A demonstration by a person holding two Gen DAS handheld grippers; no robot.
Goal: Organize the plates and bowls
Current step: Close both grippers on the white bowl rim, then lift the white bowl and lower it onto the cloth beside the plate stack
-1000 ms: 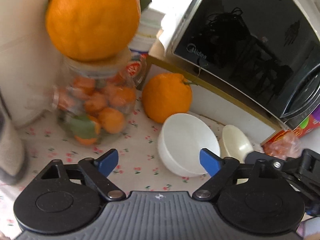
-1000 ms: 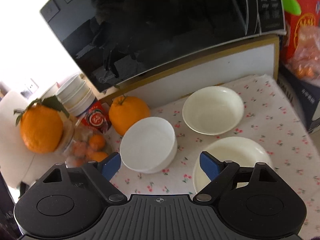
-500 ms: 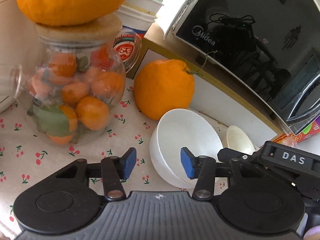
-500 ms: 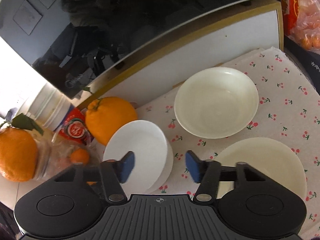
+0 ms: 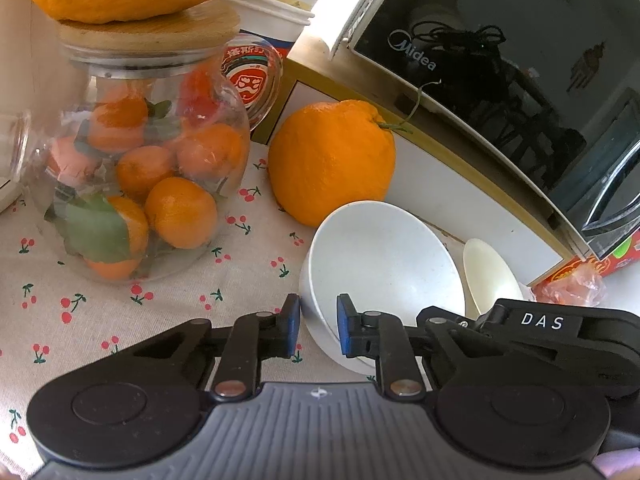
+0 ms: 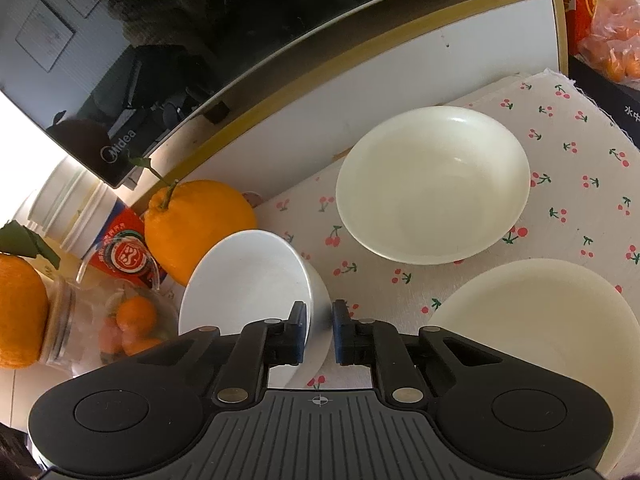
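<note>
Now clamped on opposite rim walls of the deep white ceramic bowl (image 5: 380,264) at lower centre: left gripper (image 5: 318,330), right gripper (image 6: 319,332), jaws just closed. Lift level, both together.

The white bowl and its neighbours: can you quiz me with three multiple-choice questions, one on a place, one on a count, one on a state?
1. Where does the loose orange with the stalk lie?
A. On the microwave
B. Just behind the white bowl, beside the jar
C. In a cup

2. How many empty dishes are on the cloth?
A. Three
B. One
C. Five

3. How is the white bowl?
A. Upside down
B. Full of fruit
C. Tilted, its rim between the fingers of both grippers

1 B: it shows right beyond the bowl's rim.
2 A: white bowl, cream bowl, cream plate.
3 C: the left gripper and right gripper have just been closing and now pinch its rim.
</note>
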